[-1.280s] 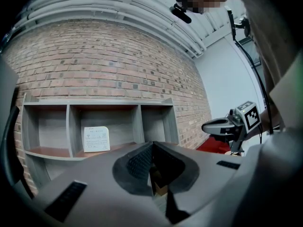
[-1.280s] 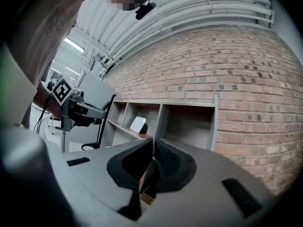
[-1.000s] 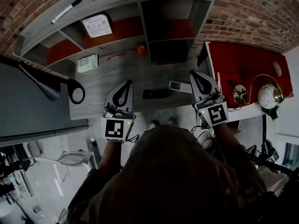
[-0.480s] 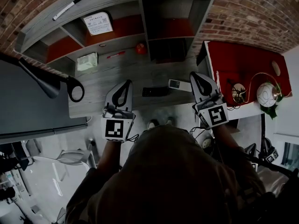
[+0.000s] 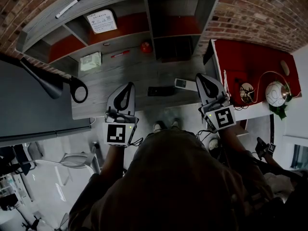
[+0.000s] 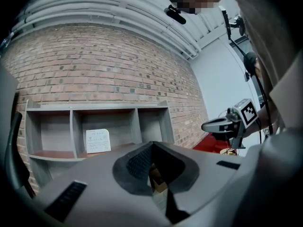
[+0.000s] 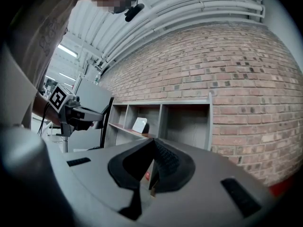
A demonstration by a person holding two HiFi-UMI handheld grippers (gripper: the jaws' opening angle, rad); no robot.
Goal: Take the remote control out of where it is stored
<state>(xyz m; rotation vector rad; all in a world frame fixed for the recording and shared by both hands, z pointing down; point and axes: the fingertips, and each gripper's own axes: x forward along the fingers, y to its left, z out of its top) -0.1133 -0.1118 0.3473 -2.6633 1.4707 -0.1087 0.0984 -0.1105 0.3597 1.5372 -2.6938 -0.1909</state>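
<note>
On desk [image 5: 120,73], pale remote [image 5: 185,84], lengthwise left-right

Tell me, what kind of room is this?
Probably a workroom or office corner: a grey desk with cubby shelves stands against a brick wall, with a dark screen beside it.

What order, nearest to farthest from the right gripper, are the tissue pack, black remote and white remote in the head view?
1. White remote, right beside the right gripper.
2. Black remote, toward the middle.
3. Tissue pack, far over on the left side.
</note>
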